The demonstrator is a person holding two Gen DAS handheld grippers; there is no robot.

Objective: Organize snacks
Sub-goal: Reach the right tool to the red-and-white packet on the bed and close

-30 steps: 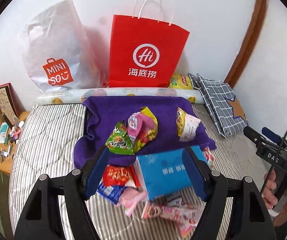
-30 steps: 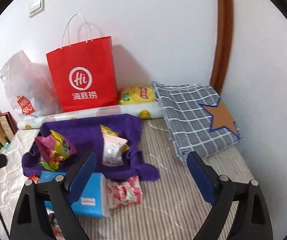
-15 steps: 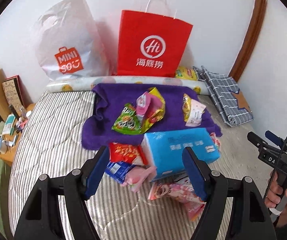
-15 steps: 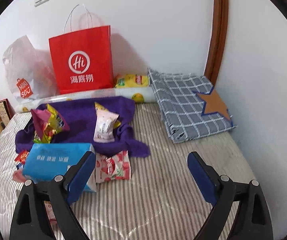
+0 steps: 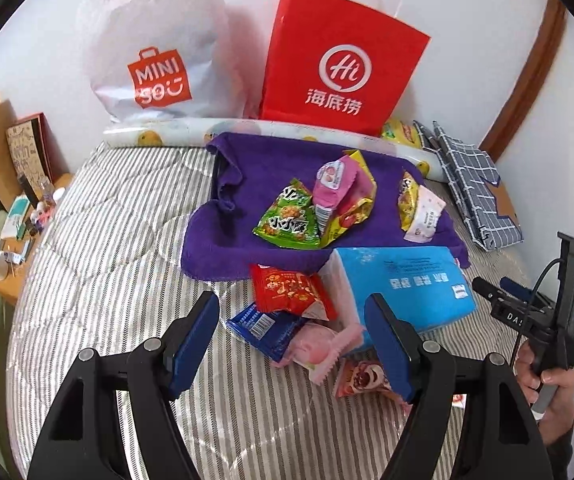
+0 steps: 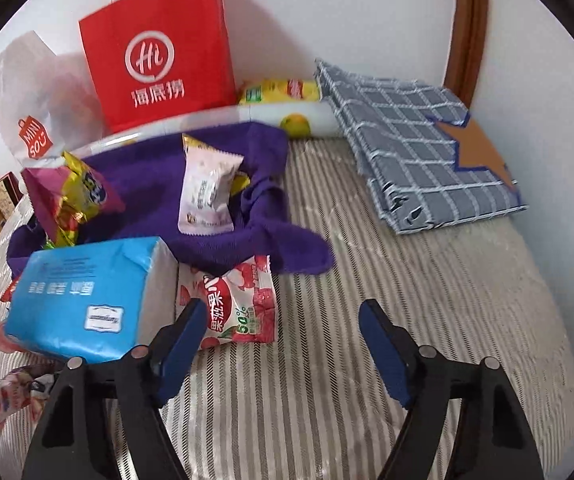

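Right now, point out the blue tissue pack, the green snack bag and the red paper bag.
blue tissue pack (image 5: 407, 284), left wrist view, top face.
green snack bag (image 5: 289, 222), left wrist view, front middle.
red paper bag (image 6: 159, 48), right wrist view, logo face.

We see our left gripper (image 5: 291, 330) at the bottom of the frame, its blue fingers spread wide and holding nothing, above a heap of snack packets. A red packet (image 5: 293, 290) lies on a blue wrapper (image 5: 261, 326), beside a blue tissue pack (image 5: 407, 284). Mid-frame, a green packet (image 5: 289, 222) rests on a purple towel (image 5: 247, 184). A red paper bag (image 5: 337, 64) stands upper centre. At right, a hand (image 5: 549, 390) holds our right gripper (image 5: 535, 312).
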